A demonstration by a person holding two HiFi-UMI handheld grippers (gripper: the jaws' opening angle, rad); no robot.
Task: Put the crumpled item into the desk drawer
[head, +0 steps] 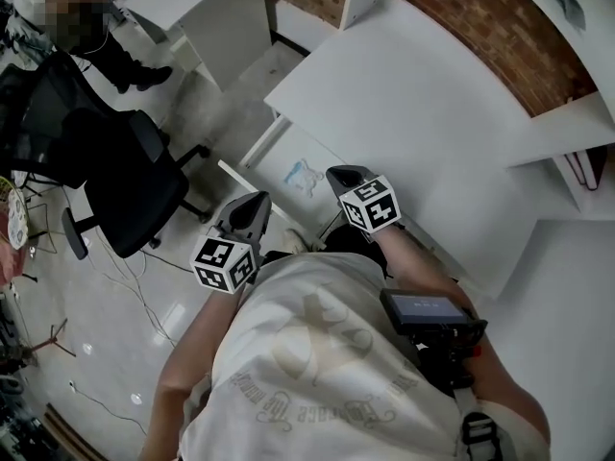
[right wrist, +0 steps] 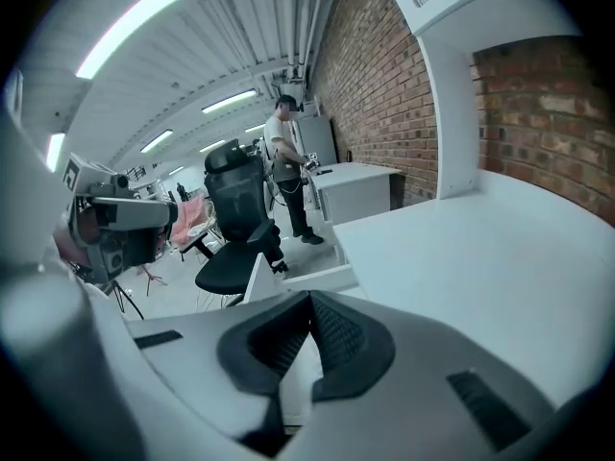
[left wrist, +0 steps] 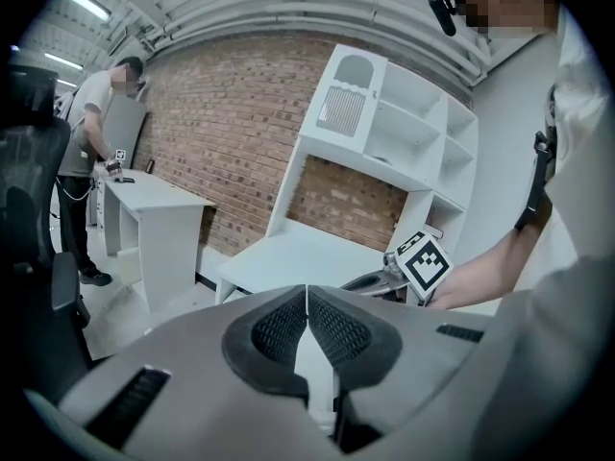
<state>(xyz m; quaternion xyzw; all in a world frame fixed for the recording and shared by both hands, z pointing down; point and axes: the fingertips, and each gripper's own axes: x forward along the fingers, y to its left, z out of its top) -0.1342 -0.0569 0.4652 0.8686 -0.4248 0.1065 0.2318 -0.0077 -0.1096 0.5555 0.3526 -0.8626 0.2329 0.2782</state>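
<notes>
A pale blue-and-white crumpled item [head: 306, 176] lies in the open white drawer [head: 252, 182], which is pulled out from under the white desk [head: 413, 113]. My left gripper [head: 258, 203] hangs over the drawer's near end, its jaws shut with nothing between them. To the right of the item, at the desk's front edge, my right gripper [head: 342, 175] is also shut and empty. In the left gripper view the pads [left wrist: 332, 327] meet, and the right gripper's marker cube [left wrist: 424, 262] shows beyond them. The right gripper view shows closed pads [right wrist: 336, 332] above the drawer's wall [right wrist: 256, 279].
A black office chair [head: 125, 176] stands on the floor left of the drawer, with cables around it. Another person [head: 115, 46] stands at a second white desk [head: 207, 8] at the back left. A brick wall [head: 461, 8] and white shelves [head: 577, 94] border the desk.
</notes>
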